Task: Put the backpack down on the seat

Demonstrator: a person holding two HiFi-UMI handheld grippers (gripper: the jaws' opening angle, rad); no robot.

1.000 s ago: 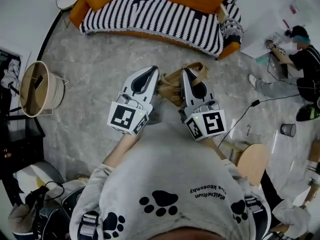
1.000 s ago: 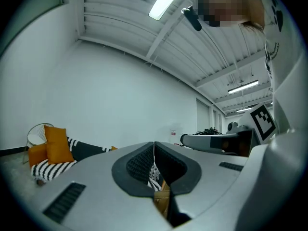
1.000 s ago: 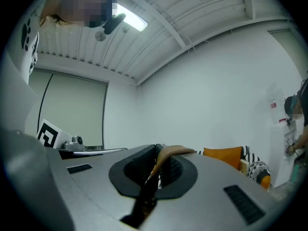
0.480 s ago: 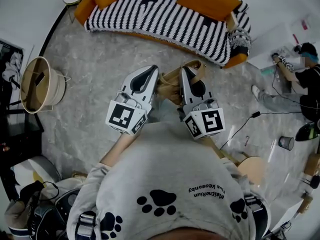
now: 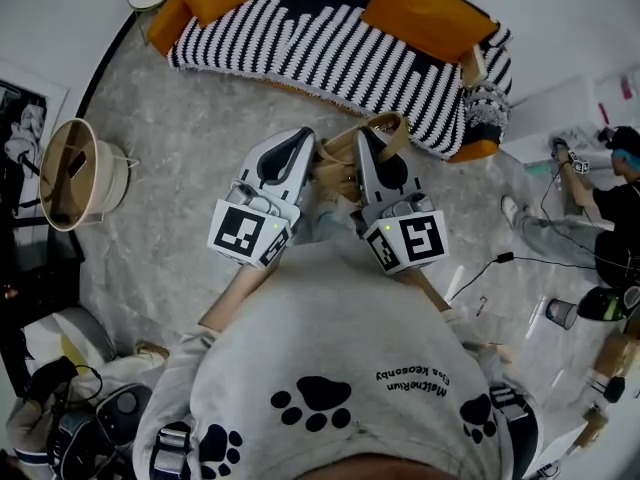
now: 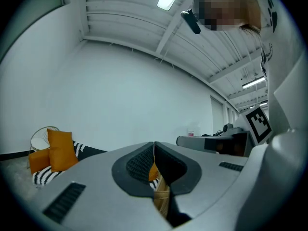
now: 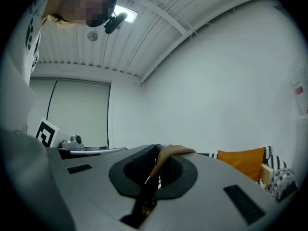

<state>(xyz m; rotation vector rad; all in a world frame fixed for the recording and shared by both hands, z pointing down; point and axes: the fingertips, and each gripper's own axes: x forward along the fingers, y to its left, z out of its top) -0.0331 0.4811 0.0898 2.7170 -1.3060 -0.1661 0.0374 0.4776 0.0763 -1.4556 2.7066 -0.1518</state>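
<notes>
We find both tools clamped: the left gripper (image 6: 154, 153) has its jaws pressed together on a tan strap (image 6: 161, 198), and the right gripper (image 7: 155, 154) is likewise closed on a second strap (image 7: 172, 151). The tan backpack (image 5: 338, 160) hangs between them above the grey floor (image 5: 190, 148), short of the front edge of the striped sofa (image 5: 320, 48). We judge the carry to be in hand, the set-down not yet made. The next move calls for bringing the bag over the seat, lowering it until it rests, then releasing both straps.
</notes>
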